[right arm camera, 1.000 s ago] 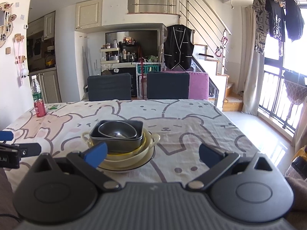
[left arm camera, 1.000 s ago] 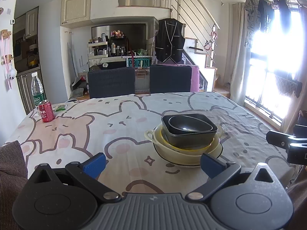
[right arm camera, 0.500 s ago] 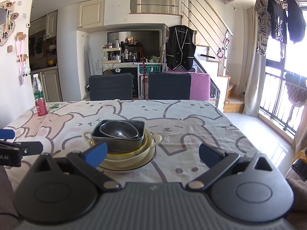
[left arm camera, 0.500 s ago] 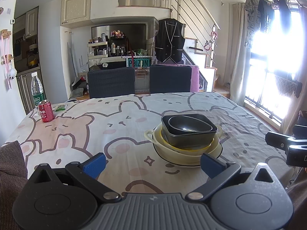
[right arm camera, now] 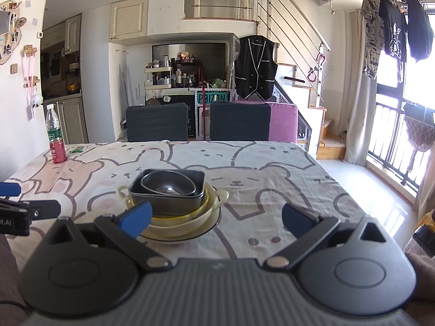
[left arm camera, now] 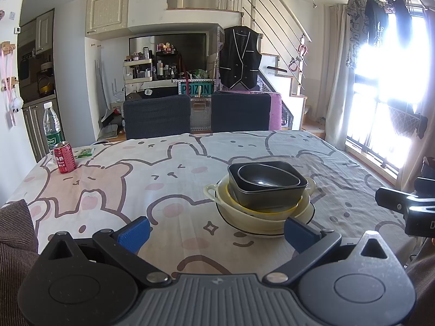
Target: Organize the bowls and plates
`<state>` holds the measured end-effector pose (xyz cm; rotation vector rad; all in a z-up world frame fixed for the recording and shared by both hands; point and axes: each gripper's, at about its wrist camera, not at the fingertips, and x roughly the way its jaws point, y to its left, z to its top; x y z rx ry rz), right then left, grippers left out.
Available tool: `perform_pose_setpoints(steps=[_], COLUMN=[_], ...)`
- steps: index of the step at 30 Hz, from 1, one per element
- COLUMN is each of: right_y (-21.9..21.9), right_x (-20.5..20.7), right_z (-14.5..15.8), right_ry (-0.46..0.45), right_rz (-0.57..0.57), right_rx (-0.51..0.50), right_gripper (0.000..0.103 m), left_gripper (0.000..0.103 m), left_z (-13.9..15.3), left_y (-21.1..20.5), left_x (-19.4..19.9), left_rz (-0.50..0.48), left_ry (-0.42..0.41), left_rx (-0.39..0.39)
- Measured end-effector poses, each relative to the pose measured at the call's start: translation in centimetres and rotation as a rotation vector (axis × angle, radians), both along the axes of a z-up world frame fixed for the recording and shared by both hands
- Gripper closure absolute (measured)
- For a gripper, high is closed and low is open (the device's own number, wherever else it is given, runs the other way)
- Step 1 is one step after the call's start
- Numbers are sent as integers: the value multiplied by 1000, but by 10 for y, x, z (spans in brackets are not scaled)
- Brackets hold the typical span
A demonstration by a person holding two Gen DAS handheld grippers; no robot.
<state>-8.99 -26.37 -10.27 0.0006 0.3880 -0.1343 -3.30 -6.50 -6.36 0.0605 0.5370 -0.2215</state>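
Stack of bowls (left arm camera: 265,195) on plate (left arm camera: 244,231) at table (left arm camera: 163,179) centre, ahead-right of left gripper (left arm camera: 214,233), ahead-left of right gripper (right arm camera: 214,218); both spread wide, empty, about equally near; dark rectangular bowl's (right arm camera: 167,194) long side across.

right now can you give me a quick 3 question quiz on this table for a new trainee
1. True or false: the left gripper is shut on the dark oval bowl.
2. What does the dark square bowl sit in? A) the yellow bowl B) the red can C) the bare tablecloth
3. Fill in: the red can stands beside a clear water ____.

Key: 1 false, both it and the right gripper are open and hold nothing. 2 A. 3 bottle.
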Motion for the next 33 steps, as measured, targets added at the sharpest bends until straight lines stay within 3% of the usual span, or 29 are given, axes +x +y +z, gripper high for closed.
perform_pose_setpoints(steps=[33], right_y=[-3], right_x=[0], right_z=[-1], right_ry=[4], right_rz=[4], right_rx=[-1], right_gripper=[0], left_gripper=[0], left_z=[0], left_y=[-1], left_x=[2], left_rz=[-3], left_ry=[3], left_rx=[-3])
